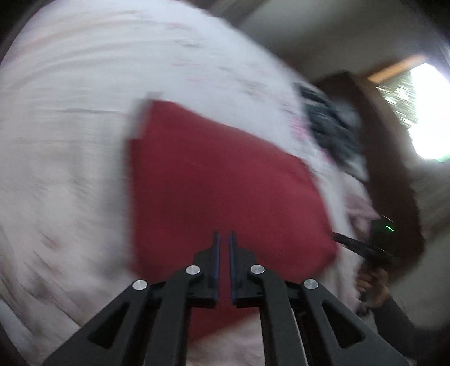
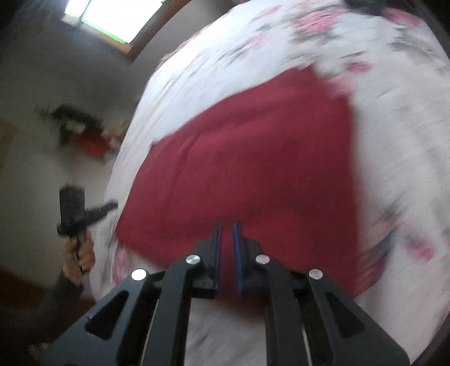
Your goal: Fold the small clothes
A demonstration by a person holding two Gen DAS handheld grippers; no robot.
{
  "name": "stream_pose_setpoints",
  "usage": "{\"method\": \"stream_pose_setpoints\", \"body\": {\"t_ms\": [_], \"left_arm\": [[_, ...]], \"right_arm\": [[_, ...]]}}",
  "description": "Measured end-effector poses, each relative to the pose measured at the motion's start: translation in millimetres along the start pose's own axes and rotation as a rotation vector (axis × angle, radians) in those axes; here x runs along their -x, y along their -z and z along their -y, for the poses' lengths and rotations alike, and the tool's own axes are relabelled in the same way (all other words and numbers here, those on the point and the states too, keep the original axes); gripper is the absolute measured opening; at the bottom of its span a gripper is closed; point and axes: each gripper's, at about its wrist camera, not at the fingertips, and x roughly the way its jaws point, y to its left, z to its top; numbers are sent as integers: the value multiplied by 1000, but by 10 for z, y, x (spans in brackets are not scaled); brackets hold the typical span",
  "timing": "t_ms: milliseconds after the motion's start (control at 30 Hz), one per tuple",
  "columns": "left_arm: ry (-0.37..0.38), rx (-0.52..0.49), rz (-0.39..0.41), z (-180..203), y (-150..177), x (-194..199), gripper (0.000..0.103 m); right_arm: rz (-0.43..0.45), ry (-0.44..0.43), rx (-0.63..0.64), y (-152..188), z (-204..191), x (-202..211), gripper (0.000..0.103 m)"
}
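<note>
My feed is smeared with motion blur, so fine detail is lost. The biggest thing I see is the bed [image 1: 70, 157], covered by a white sheet with a pink flower print [image 2: 393, 118]. On it lies the red garment [image 1: 225, 180], spread flat in a roughly 4-sided shape, close to the bed's near edge and reaching toward its side edge in the right wrist view [image 2: 247, 169]. A pale strip shows at the garment's far left corner in the left wrist view; I cannot tell what it is. A dark striped bundle of cloth [image 1: 329, 124] sits at the bed's far right edge, apart from the red garment. Beyond the bed I see a bright window [image 2: 112, 14] and blurred clutter against the wall [image 2: 84, 132].

My left gripper [image 1: 224, 239] hangs over the garment's near part, its 2 fingers almost together with a thin slit between them, nothing caught there. My right gripper [image 2: 227, 228] is likewise over the near part, fingers nearly together around a narrow gap, nothing held. Each view shows the other gripper off the bed's side edge, with a hand [image 2: 80, 253] wrapped around its handle.
</note>
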Motion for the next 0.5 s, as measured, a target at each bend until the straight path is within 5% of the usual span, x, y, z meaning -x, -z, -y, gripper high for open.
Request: {"method": "stream_pose_setpoints", "body": {"t_ms": [67,200,500], "left_arm": [[18,-44,-56,152,220,-171,5],[-75,-47,-146,-58,459,-556,2],[-10,131,-77,-586,596,-190,2]], "right_arm": [[-61,14,24,169,-58,-227,9],[-62,38,-71,294,249,-370,0],[62,84,-262,404,960,505,0]]}}
